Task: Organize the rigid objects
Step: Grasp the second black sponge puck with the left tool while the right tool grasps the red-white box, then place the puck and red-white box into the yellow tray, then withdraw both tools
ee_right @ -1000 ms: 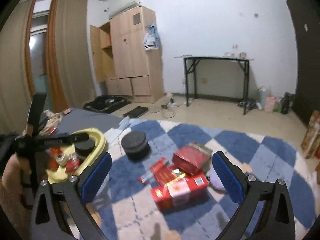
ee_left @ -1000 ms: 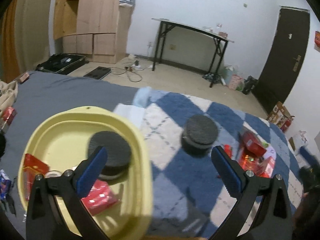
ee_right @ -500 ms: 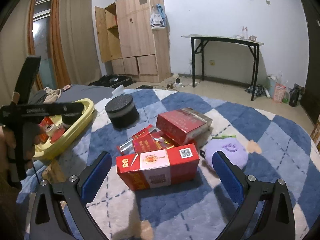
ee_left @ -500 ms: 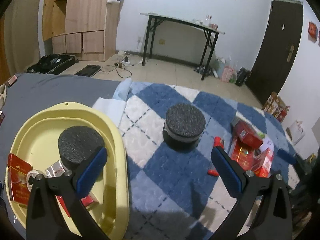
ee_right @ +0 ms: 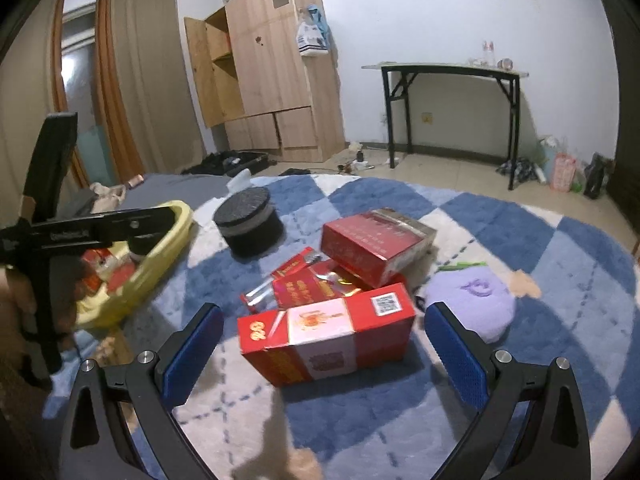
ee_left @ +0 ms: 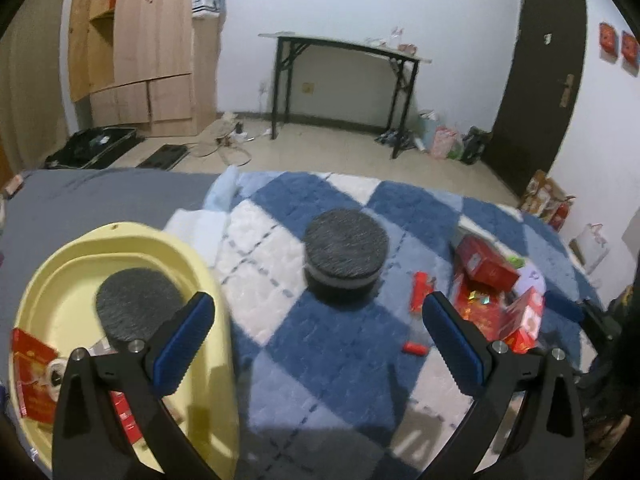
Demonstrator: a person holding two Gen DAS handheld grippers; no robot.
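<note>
Left tongs (ee_left: pixel 318 338) spread wide, empty. Black round tin (ee_left: pixel 346 254) dead ahead between tips, upright on blue check rug (ee_left: pixel 328 356), not yet inside jaws. Yellow tray (ee_left: pixel 218 332) just left of left pad, second round tin (ee_left: pixel 136 306) already in it.

Right tongs (ee_right: pixel 324 350) released too, nothing held; red box (ee_right: pixel 326 336) right in front, leaning on red pile.

Advice: push forward, straddle tin at widest part, low on side wall, then close. Keep level, lid may be loose.

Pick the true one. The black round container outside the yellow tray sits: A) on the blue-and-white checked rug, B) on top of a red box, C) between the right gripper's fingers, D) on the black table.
A: the black round container rests directly on the checked rug, apart from the yellow tray.
</note>
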